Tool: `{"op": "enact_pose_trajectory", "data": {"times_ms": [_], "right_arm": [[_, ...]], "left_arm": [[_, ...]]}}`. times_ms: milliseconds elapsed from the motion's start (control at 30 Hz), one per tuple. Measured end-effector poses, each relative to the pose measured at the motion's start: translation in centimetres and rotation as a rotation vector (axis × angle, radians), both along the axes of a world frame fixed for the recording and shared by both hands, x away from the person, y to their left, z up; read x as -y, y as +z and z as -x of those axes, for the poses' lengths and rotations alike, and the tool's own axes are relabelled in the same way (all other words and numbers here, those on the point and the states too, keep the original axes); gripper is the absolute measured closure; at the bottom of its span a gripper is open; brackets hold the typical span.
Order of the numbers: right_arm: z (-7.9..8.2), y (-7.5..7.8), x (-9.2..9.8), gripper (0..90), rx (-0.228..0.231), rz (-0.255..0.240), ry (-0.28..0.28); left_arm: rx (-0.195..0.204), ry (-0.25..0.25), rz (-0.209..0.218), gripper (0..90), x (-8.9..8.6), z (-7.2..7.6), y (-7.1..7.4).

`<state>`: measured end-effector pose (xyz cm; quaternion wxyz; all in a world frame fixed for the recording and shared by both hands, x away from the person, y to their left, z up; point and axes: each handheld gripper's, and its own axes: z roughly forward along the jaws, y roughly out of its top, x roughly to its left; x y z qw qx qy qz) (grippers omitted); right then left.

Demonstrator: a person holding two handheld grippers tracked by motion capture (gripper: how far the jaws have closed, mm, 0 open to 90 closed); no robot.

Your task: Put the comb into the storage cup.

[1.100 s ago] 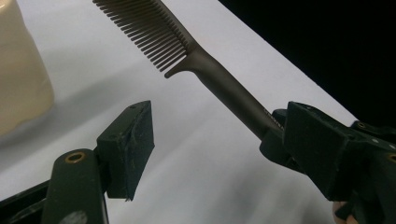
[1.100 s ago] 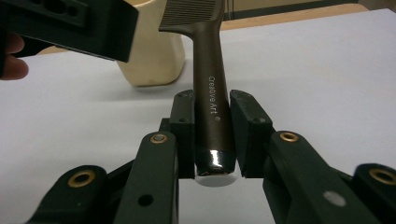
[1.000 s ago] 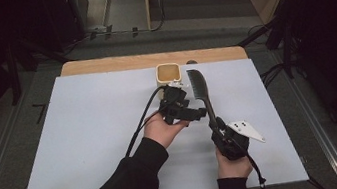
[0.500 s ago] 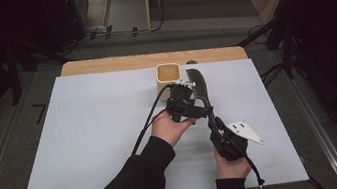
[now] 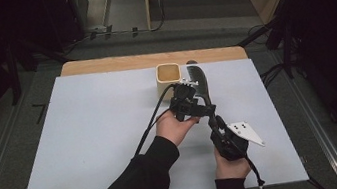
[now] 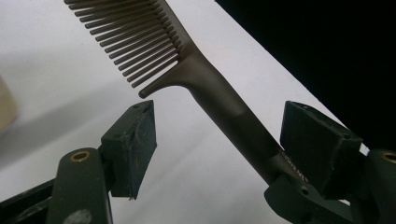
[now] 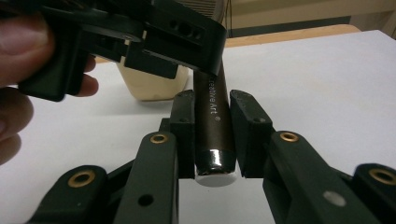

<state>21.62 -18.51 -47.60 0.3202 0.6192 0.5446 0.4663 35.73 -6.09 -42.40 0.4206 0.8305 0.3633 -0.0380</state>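
A dark brown wide-toothed comb (image 5: pixel 199 81) lies along the white table, teeth toward the far edge. My right gripper (image 5: pixel 215 120) is shut on the end of its handle (image 7: pixel 212 126), one pad on each side. My left gripper (image 5: pixel 196 102) reaches in from the left just ahead of it and is open. Its two pads straddle the handle (image 6: pixel 229 112) below the teeth (image 6: pixel 135 42), with a wide gap on the left and the right pad (image 6: pixel 322 144) close beside the handle. In the right gripper view the left gripper's body (image 7: pixel 140 32) sits over the handle.
A small cream square cup (image 5: pixel 168 73) stands just left of the comb's head, close to the left gripper. The white sheet (image 5: pixel 87 137) covers the table, with a wooden strip (image 5: pixel 126 60) along the far edge. Both forearms come in from the bottom.
My left gripper has shifted a little to the right, bringing its jaws around the comb's handle. The right gripper and the comb have stayed put.
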Motion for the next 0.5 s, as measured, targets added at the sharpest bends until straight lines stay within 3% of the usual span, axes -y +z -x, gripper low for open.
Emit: {"op": "enact_pose_trajectory", "data": {"times_ms": [200, 333, 500], "right_arm": [[0.07, 0.12, -0.19, 70.3, 0.010, 0.006, 0.007], [0.04, 0.12, -0.40, 70.3, 0.015, -0.002, 0.010], [-0.03, 0.04, -0.58, 70.3, 0.012, -0.004, 0.019]], "left_arm": [[-0.007, 0.002, 0.011, 29.4, 0.22, -0.11, -0.24], [-0.037, 0.005, 0.034, 31.2, 0.34, -0.26, -0.44], [-0.052, 0.001, 0.052, 38.9, 0.36, -0.28, -0.40]]}}
